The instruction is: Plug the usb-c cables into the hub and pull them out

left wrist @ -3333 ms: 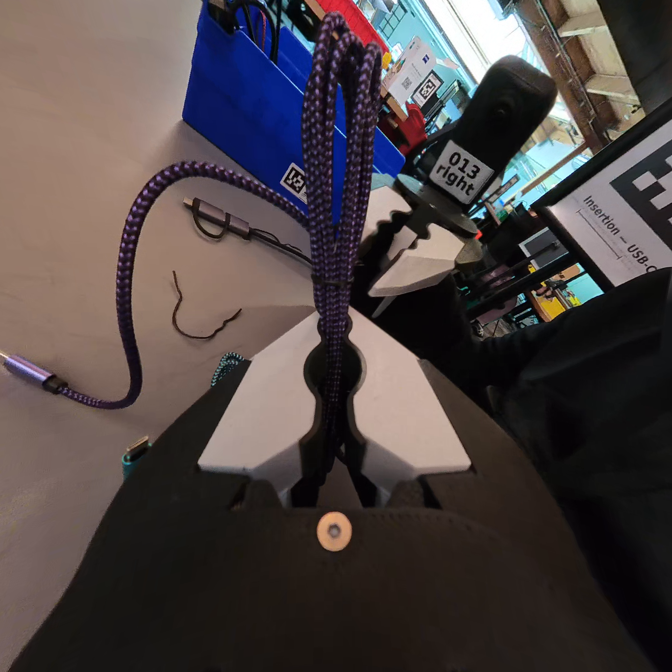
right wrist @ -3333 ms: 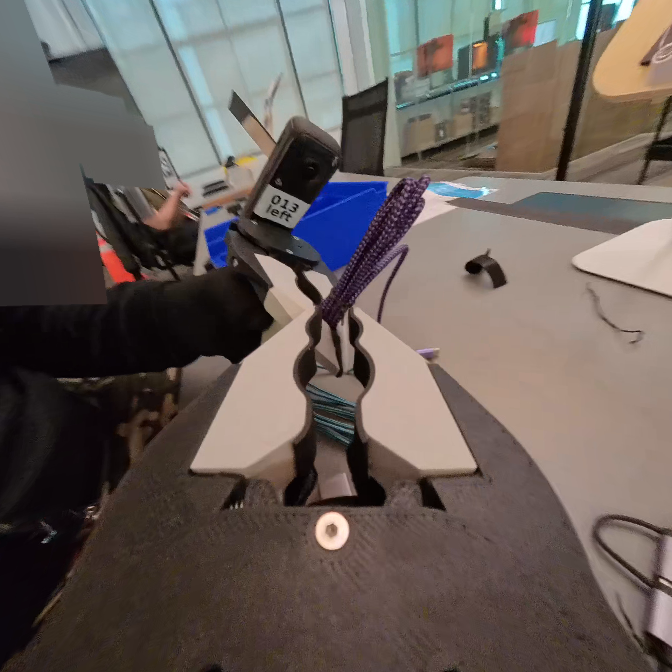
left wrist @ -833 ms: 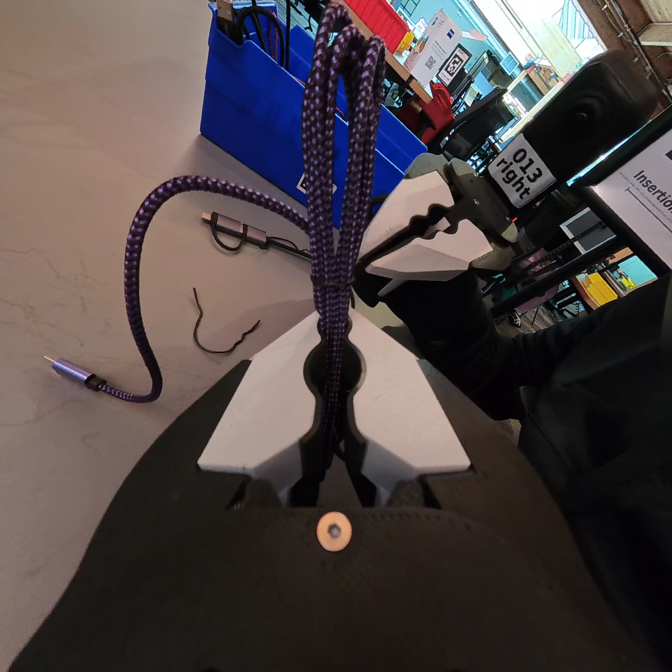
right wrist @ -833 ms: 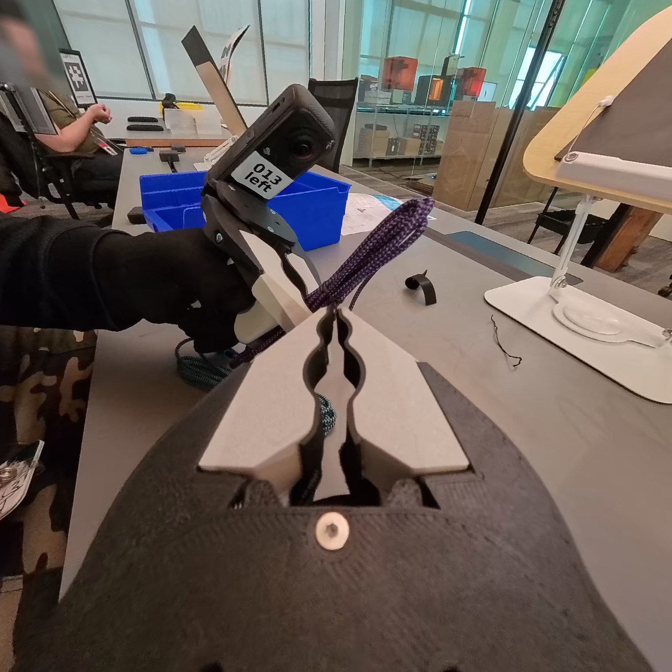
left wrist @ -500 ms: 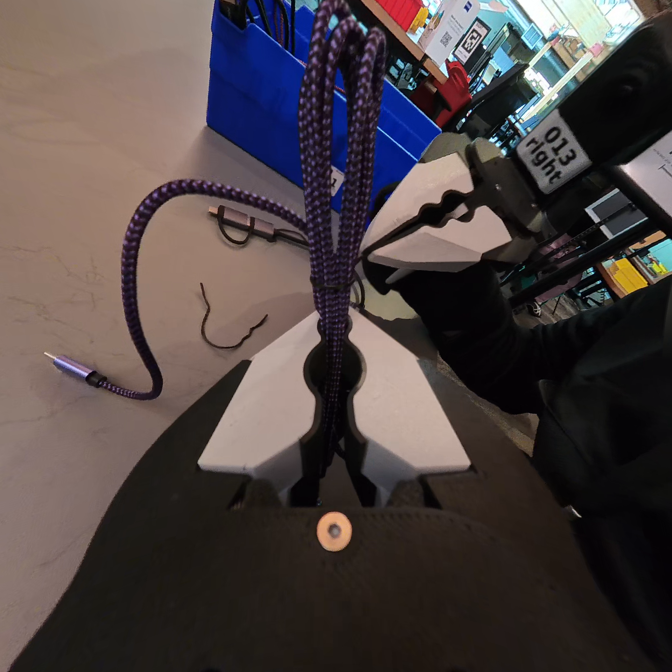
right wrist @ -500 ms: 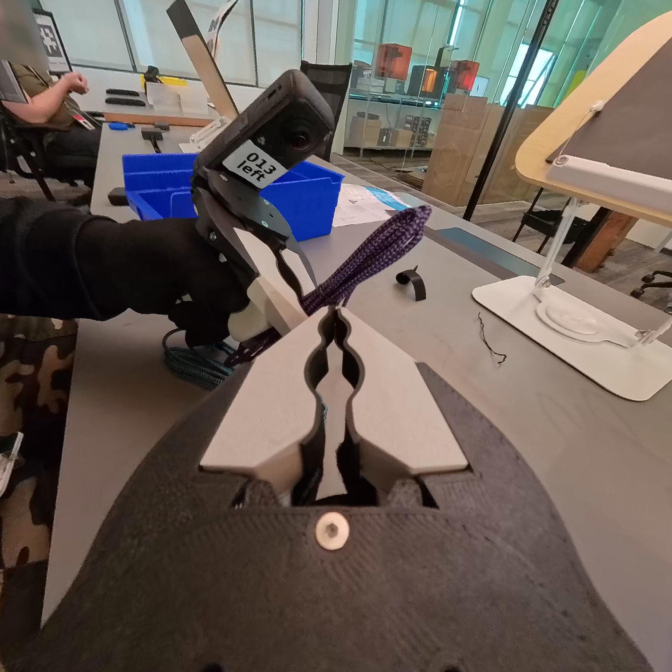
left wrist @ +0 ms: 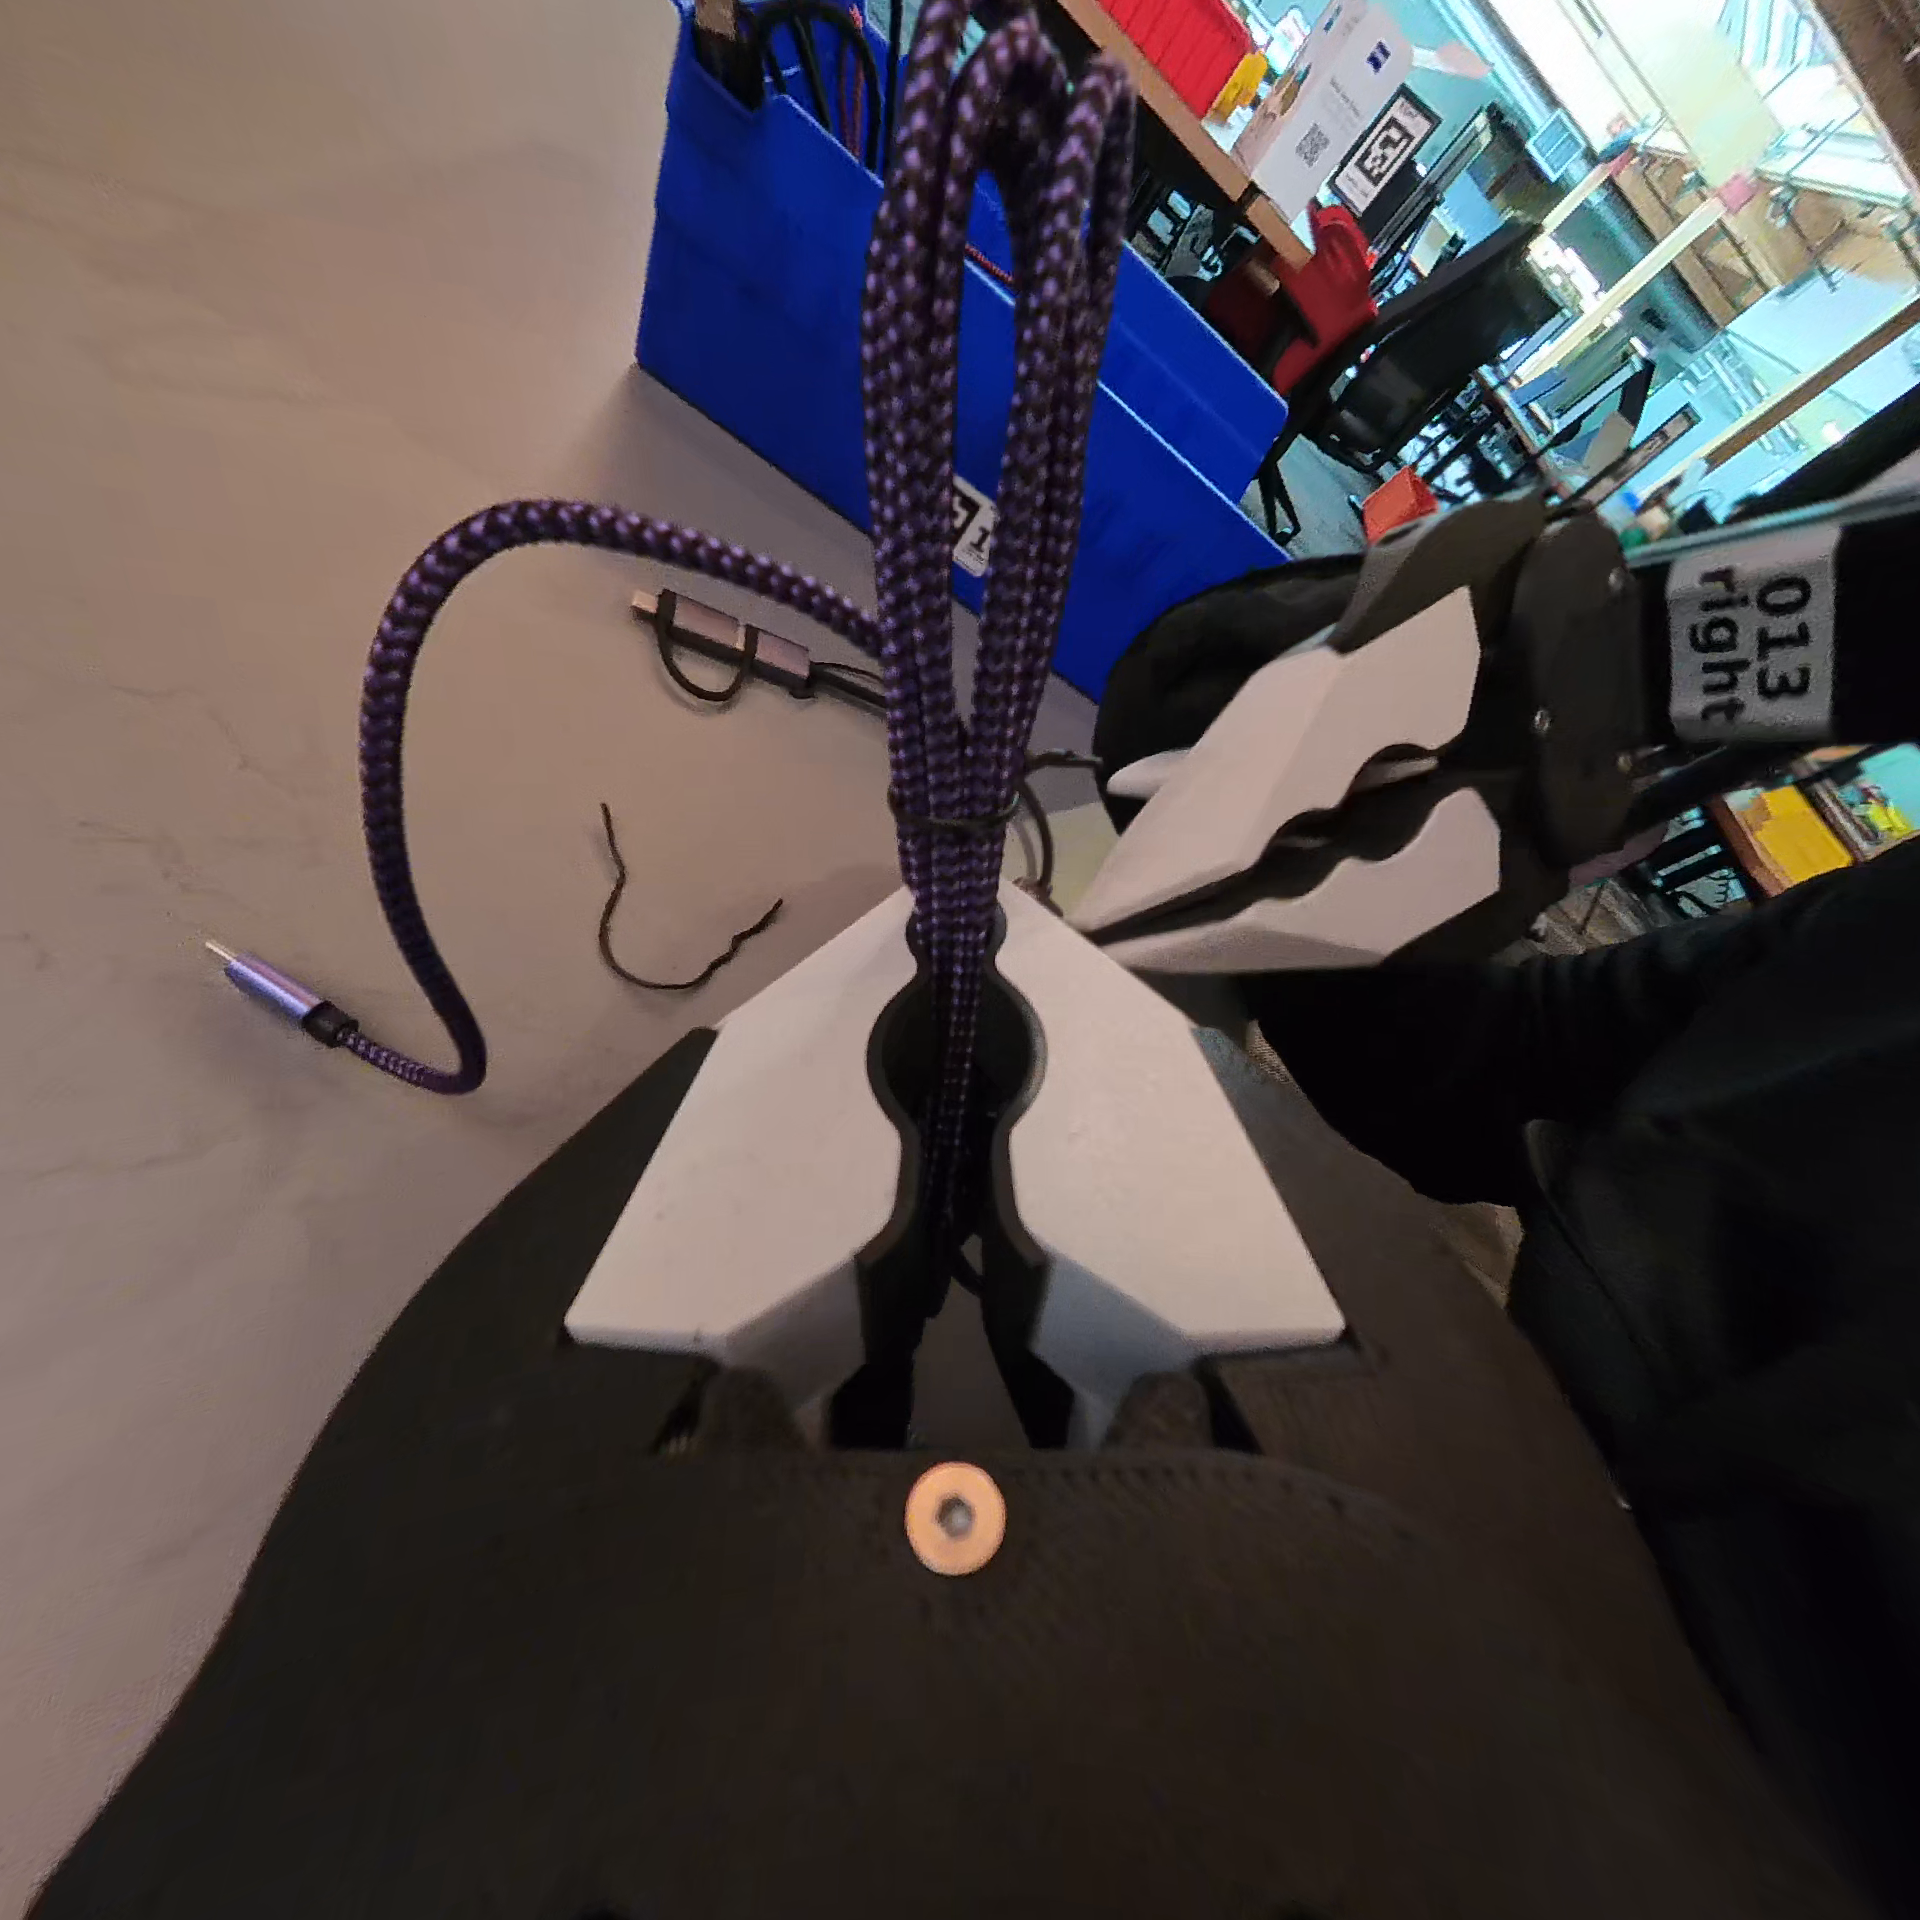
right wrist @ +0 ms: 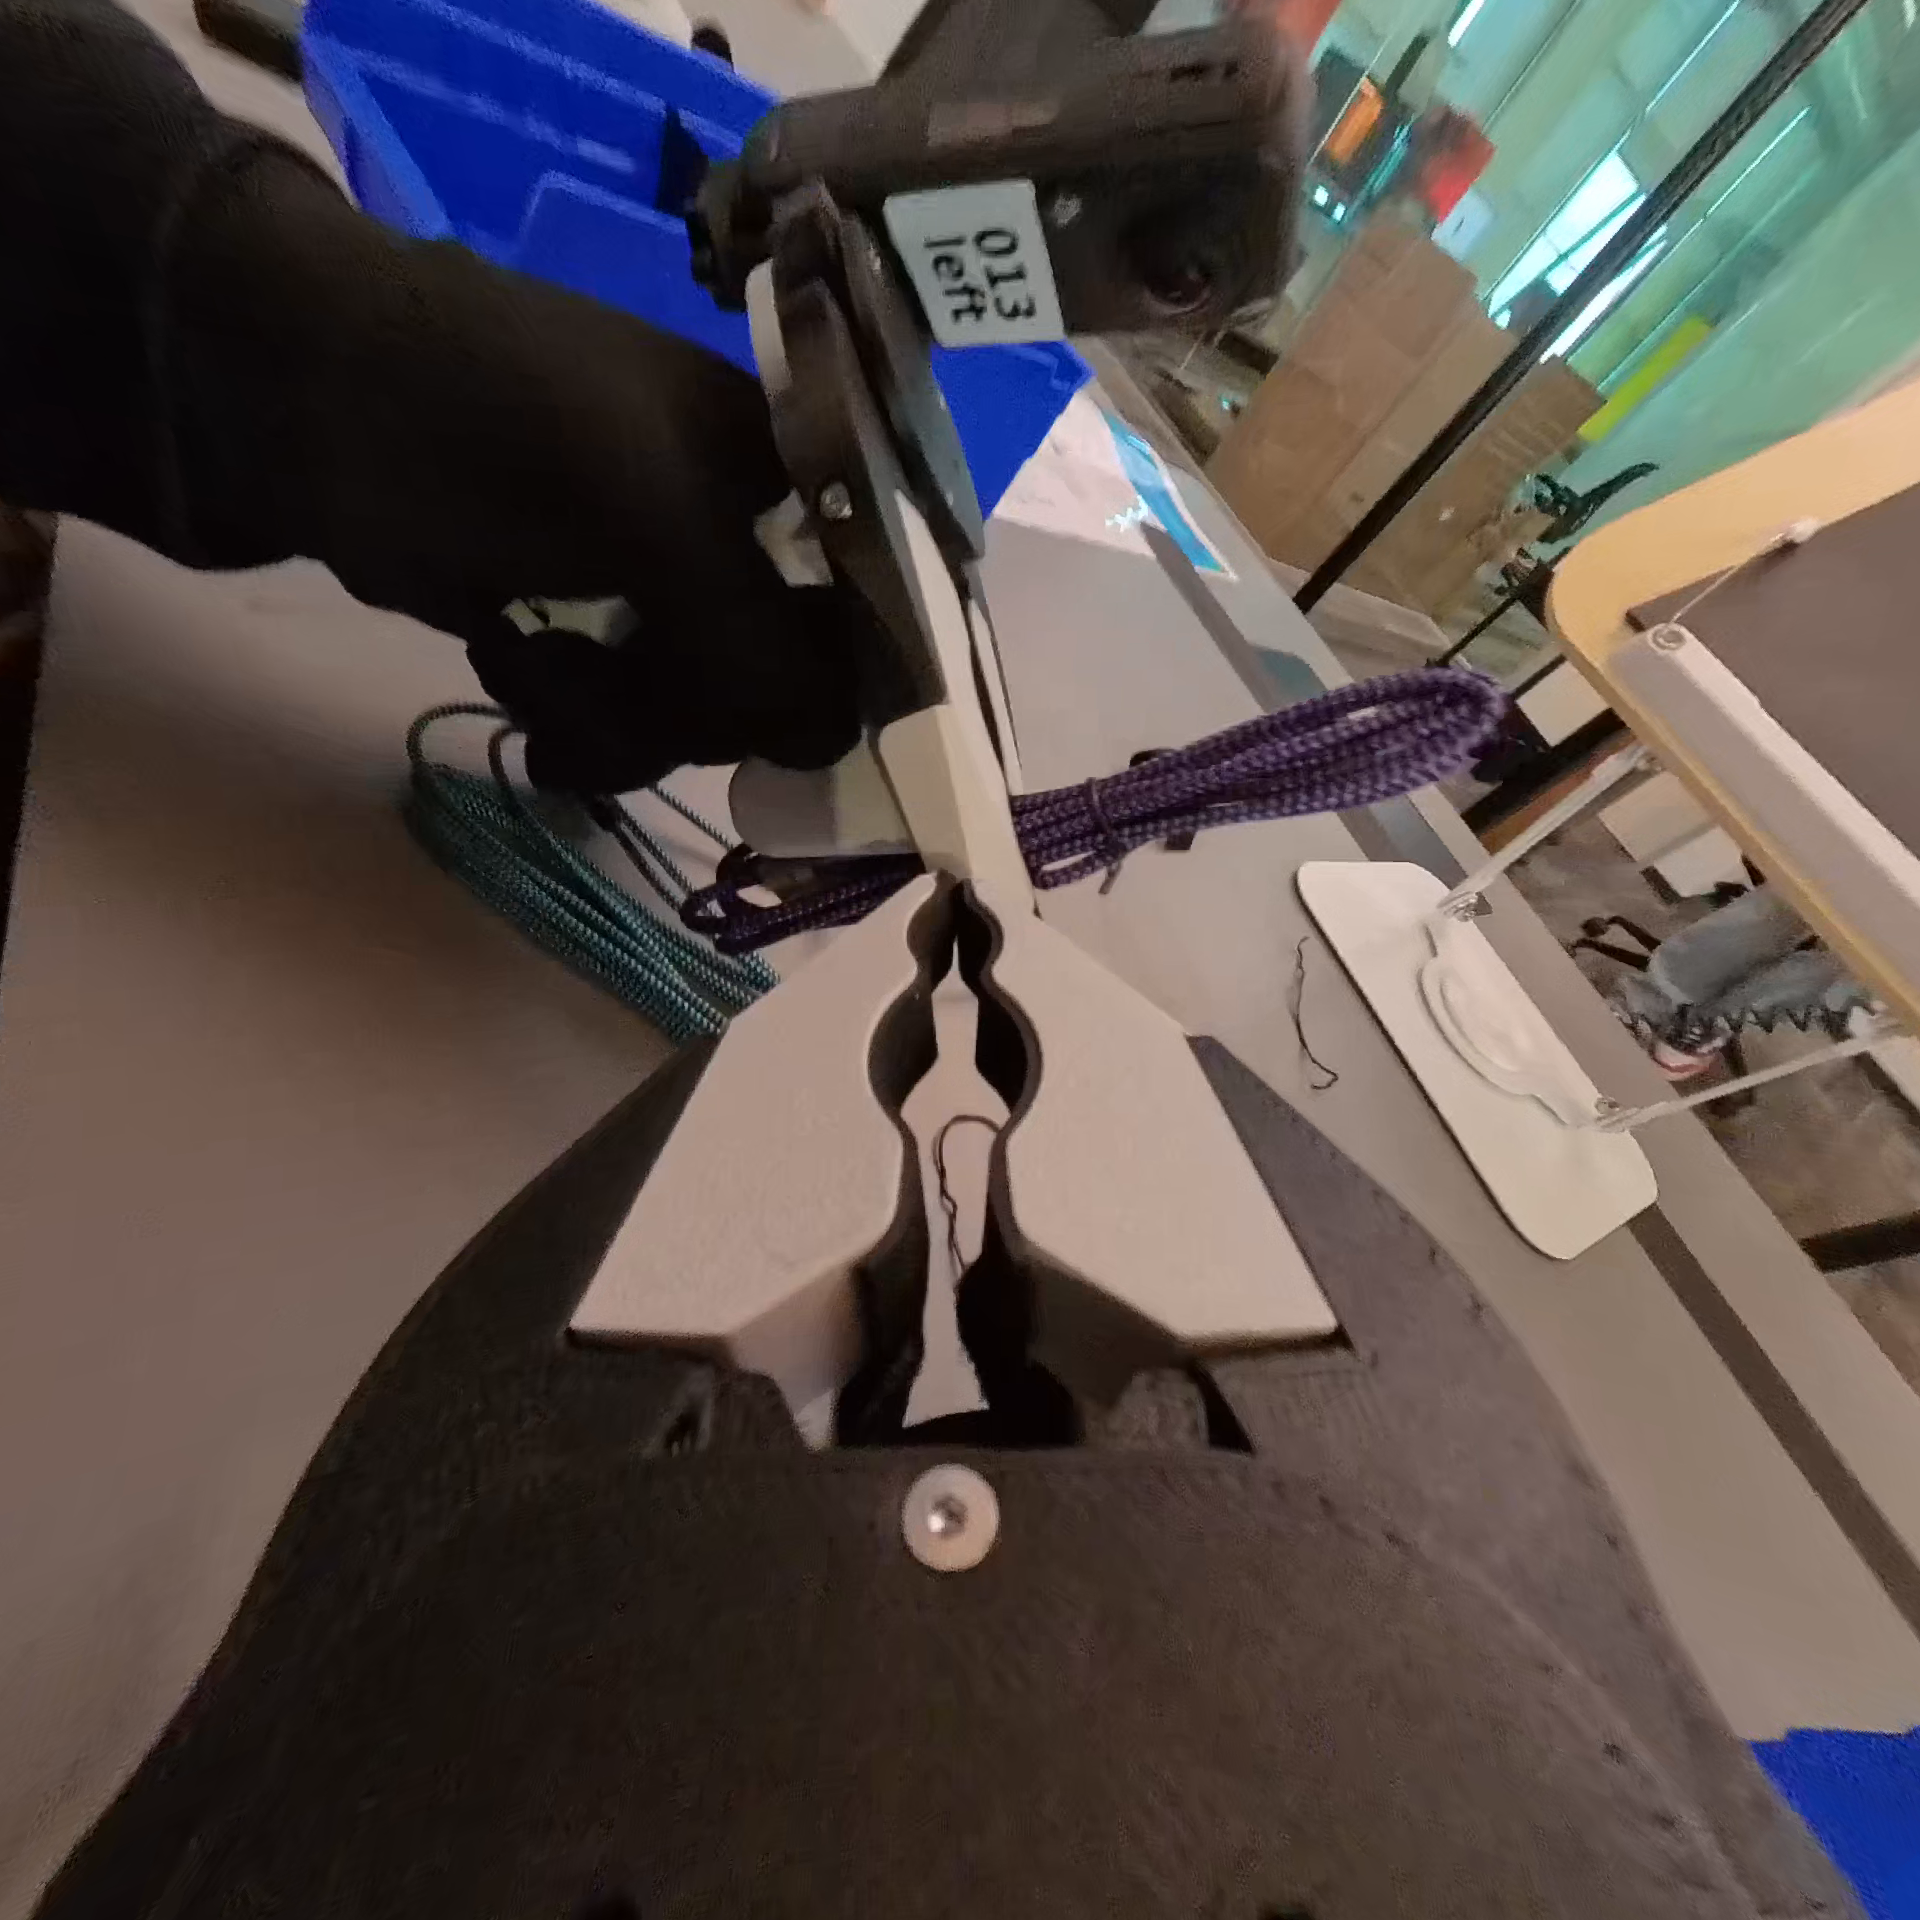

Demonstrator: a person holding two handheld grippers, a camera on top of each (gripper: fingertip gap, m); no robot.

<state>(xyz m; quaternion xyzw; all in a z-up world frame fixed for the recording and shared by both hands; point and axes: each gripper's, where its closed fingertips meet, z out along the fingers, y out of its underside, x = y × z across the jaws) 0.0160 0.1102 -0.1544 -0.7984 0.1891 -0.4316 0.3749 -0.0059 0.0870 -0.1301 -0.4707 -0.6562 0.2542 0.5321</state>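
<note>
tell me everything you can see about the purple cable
The purple cable is braided in purple and black, folded into a bundle of loops cinched by a thin black tie. The left gripper is shut on the bundle just below that tie. One free strand arcs down to the table, ending in a metallic purple plug.

- Our right gripper (right wrist: 957, 902) sat nearly closed on nothing, tips just beside the left gripper (right wrist: 961, 821).
- That one pinched a purple cable bundle (right wrist: 1257, 767).
- A teal cable (right wrist: 561, 883) lay coiled on the table (right wrist: 260, 1039).
</note>
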